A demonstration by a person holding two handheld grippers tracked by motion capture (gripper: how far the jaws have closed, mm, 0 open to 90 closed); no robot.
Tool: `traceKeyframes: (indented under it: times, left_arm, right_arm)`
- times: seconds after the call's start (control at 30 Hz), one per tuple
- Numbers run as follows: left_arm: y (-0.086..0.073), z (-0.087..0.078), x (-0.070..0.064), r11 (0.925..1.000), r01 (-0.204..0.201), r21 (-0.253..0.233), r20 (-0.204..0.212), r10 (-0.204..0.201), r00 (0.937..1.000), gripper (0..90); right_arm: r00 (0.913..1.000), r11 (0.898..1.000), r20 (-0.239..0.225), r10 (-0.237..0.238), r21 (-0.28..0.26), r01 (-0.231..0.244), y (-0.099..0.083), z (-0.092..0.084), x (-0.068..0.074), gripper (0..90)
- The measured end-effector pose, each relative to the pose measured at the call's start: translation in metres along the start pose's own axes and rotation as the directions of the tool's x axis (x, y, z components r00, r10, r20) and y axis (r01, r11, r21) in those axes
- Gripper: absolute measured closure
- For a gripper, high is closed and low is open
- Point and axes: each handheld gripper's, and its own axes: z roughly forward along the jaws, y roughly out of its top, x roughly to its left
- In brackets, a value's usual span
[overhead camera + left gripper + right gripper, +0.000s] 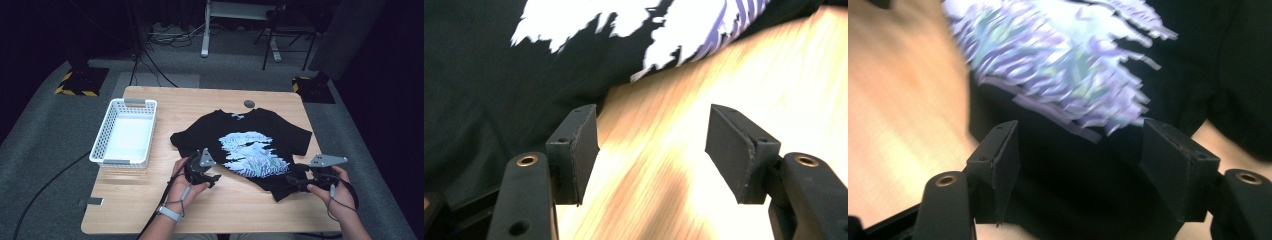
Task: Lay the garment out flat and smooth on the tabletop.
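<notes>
A black T-shirt (200,135) with a pale blue and white print lies spread front-up on the wooden table (150,200). My left gripper (216,179) sits at the shirt's lower left hem. In the left gripper view its jaws (651,150) stand open over bare wood, the black cloth (484,75) touching the left jaw's outer side. My right gripper (292,182) is at the lower right hem. In the right gripper view it (1078,165) is open, with the shirt's black cloth (1188,75) and print edge lying between and beyond the jaws, which do not press on it.
A white plastic basket (107,125) stands on the table's left side with nothing in it. A small dark round thing (249,103) lies at the far edge above the collar. Bare wood runs along the near edge. Cables and stand legs cross the floor behind.
</notes>
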Motion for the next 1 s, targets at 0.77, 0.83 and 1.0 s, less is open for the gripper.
traceKeyframes:
  times: [0.77, 0.83, 1.0]
  left_arm:
    - [0.043, 0.051, -0.010, 0.9969, -0.078, -0.013, 0.040, 0.079, 0.9961, 88.1]
    - [0.042, 0.046, -0.008, 0.9975, -0.064, -0.028, 0.035, 0.065, 0.9972, 88.0]
    - [0.042, 0.028, 0.001, 0.9950, -0.005, -0.100, 0.061, 0.011, 0.9981, 88.0]
  right_arm:
    - [0.9952, 0.988, 0.019, 0.095, 0.119, -0.097, -0.045, 0.023, 0.031, 28.3]
    - [0.9971, 0.989, 0.046, 0.061, 0.129, -0.066, -0.040, 0.025, 0.032, 43.8]
    - [0.9993, 0.989, 0.035, 0.011, 0.149, -0.016, -0.030, 0.020, 0.034, 87.9]
